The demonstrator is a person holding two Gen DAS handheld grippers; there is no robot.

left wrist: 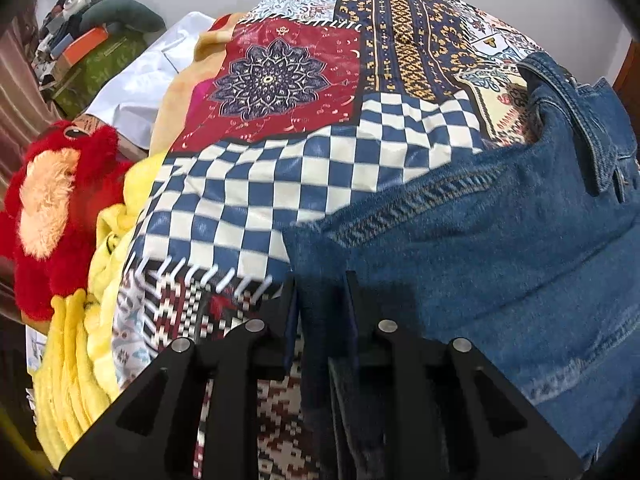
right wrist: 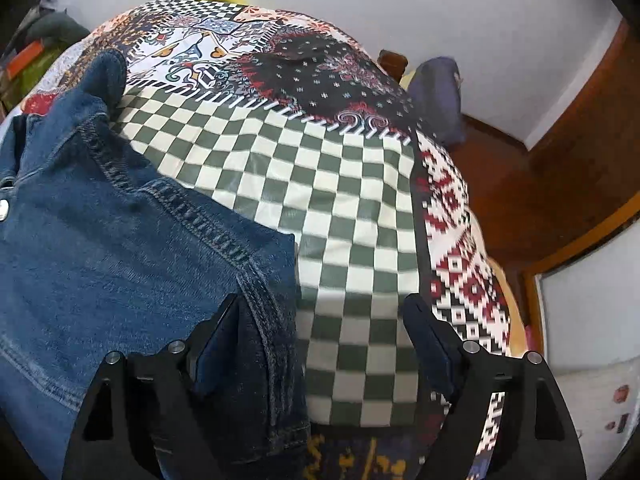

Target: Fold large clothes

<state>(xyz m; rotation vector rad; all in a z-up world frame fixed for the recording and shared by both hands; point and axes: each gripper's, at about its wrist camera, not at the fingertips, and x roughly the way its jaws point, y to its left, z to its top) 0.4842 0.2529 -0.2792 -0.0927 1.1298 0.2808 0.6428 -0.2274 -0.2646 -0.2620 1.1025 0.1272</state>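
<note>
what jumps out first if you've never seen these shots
The loud patchwork bedspread fills both views, all checks and red medallions. Blue denim jeans lie on it, their edge pinched in the left tongs, while the right tongs gape open over the other edge. A red plush toy sits far left.

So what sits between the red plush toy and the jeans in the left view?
In the left wrist view, yellow fabric and then the patchwork bedspread lie between the red plush toy and the jeans.
</note>
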